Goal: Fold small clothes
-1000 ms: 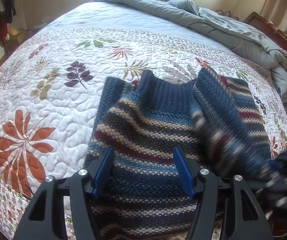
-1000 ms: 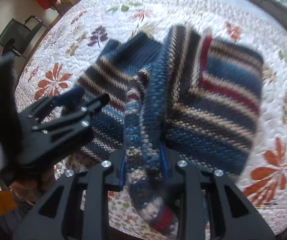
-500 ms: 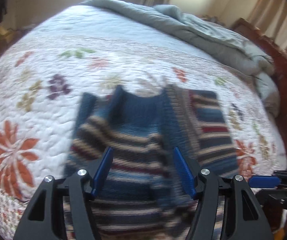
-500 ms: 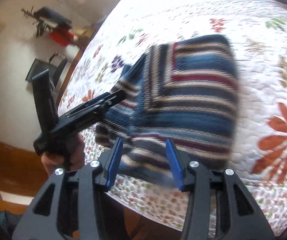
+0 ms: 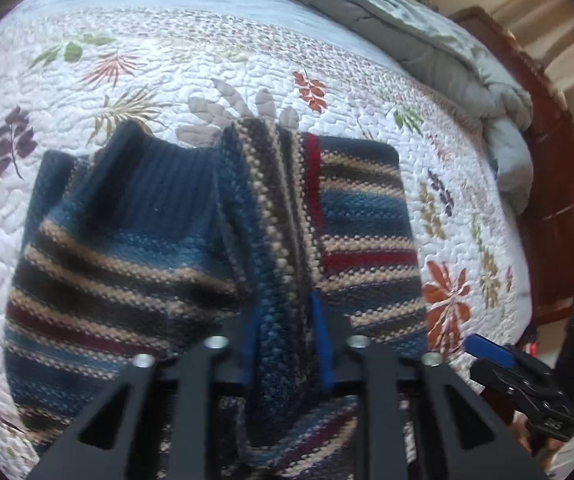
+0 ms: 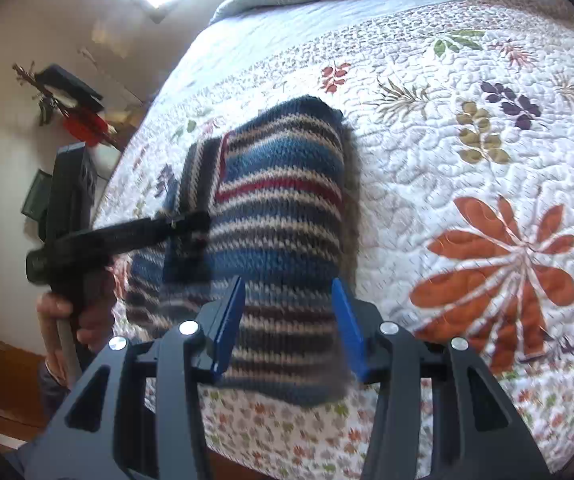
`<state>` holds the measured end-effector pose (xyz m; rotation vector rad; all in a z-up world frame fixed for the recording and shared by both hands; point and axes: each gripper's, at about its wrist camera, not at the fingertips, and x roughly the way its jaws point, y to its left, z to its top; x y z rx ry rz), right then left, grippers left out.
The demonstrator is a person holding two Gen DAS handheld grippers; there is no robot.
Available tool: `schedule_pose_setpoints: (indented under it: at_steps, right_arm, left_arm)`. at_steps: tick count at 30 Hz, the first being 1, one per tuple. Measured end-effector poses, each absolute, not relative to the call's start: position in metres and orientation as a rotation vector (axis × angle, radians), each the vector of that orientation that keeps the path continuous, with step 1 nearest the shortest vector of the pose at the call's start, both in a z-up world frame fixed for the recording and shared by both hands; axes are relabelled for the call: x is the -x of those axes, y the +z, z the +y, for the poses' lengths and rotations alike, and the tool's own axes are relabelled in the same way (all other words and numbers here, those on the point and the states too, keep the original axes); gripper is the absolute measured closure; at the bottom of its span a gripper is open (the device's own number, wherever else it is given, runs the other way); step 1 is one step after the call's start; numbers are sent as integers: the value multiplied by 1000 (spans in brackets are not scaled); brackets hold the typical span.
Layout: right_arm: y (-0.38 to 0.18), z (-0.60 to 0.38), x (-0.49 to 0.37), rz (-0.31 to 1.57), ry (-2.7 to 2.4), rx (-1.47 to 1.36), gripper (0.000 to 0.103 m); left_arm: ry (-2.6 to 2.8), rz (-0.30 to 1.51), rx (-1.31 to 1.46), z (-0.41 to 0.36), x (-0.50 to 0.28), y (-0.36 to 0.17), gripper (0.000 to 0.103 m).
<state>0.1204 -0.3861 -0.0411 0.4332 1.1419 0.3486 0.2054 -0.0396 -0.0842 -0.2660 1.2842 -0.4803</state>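
Striped knit sweater (image 5: 191, 248) in blue, cream and red wool, lying partly folded on the white floral quilted bed (image 5: 159, 80), is chunky and soft, so expect it to sag and bunch rather than hold a crease. Your left gripper (image 5: 287, 340) has just been closing its jaws, and they're now pinching a thick ridge of knit at the folded-over sleeve. Your right gripper (image 6: 289, 320) has jaws spread, with the sweater's edge between them but not squeezed. I'd grab at doubled edges or the ribbed collar; single layers will probably stretch.
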Motion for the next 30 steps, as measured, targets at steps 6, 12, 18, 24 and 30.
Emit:
schedule_pose_setpoints:
  at_steps: [6,12,18,24,30]
  right_arm:
    - [-45,-383,-134,1086,419,-450,53]
    - [-63,-375,-155,1069,494,-474,53]
    - [-62,-360,-166,1089,487,-409,53]
    - [-37,-356,-173,1045,458,-332,48]
    - [-43,-347,-169,1073,459,-263,47]
  left_arm:
    - [-486,1171,346,-12,-198,-42,91]
    - [-347,1328,281,-2,-214,-108,91]
    - [-319,1278,263,1,-199,-84,64]
    - [-350,1328,222,-5,-181,-80,35]
    - [-352,1387,286,-8,-183,-106,34]
